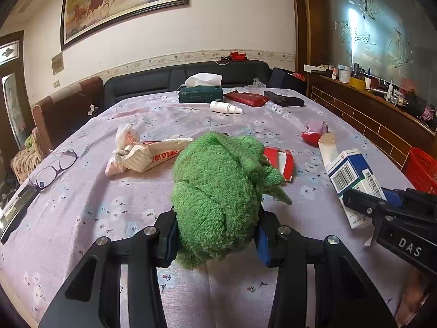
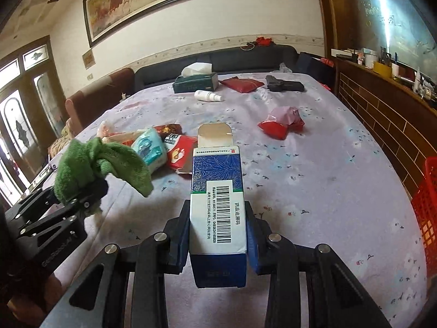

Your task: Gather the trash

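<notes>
My left gripper [image 1: 217,239] is shut on a bunched green cloth [image 1: 215,191], held just above the lilac flowered tablecloth [image 1: 95,207]. From the right wrist view that gripper [image 2: 82,199] and the cloth [image 2: 95,164] hang at the left. A blue and white medicine box [image 2: 218,205] with its far flap open is pinched between the pads of my right gripper [image 2: 218,243]. In the left wrist view this gripper [image 1: 382,207] and box [image 1: 352,175] are at the right. Loose trash lies beyond: a beige paper bag [image 1: 153,155], a red and white pack [image 2: 181,155], a crumpled red wrapper [image 2: 281,123].
A red mesh basket [image 2: 426,205] stands off the table's right edge. At the far end lie a tissue box [image 1: 200,94], a white spray bottle [image 1: 226,107], a red pouch [image 1: 247,98] and a black object [image 1: 284,99]. Glasses [image 1: 53,169] rest near the left edge.
</notes>
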`<state>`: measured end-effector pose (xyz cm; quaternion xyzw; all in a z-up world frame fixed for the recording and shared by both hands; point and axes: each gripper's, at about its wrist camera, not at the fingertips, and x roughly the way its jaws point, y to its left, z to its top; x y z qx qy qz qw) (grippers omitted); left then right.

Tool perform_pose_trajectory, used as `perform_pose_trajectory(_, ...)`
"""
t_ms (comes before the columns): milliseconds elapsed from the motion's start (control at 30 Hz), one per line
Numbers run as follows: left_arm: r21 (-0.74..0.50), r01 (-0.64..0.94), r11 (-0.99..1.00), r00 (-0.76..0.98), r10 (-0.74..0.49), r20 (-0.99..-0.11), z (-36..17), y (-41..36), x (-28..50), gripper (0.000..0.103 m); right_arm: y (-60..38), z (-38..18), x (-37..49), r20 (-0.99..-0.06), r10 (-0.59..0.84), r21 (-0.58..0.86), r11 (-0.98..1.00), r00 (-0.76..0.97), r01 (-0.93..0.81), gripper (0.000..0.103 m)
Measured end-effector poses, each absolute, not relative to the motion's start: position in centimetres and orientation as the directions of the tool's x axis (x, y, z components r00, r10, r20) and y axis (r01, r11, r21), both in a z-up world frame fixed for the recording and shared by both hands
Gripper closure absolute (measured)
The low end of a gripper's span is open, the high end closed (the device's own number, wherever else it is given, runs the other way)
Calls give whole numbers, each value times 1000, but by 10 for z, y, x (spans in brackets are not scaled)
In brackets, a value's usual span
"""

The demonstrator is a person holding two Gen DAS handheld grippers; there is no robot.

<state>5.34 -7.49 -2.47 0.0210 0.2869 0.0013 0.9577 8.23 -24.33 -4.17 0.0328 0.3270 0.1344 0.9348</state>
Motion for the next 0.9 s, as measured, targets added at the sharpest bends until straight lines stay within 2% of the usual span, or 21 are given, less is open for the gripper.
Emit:
perform_pose_trajectory(167, 44, -20, 999, 835, 41, -549, -26, -73, 53, 60, -246, -43, 83, -600, 267, 156, 964, 754, -216, 66)
perform_pose_trajectory(400, 72, -37, 997, 864, 68, -499, -24, -78, 47, 59, -248, -42, 79, -579, 267, 158, 964, 770, -216, 66)
perform_pose_trajectory(900, 73, -59, 996, 853, 88, -514, -25, -74, 51, 59, -251, -44, 83, -591, 279, 176, 960, 757, -216, 66)
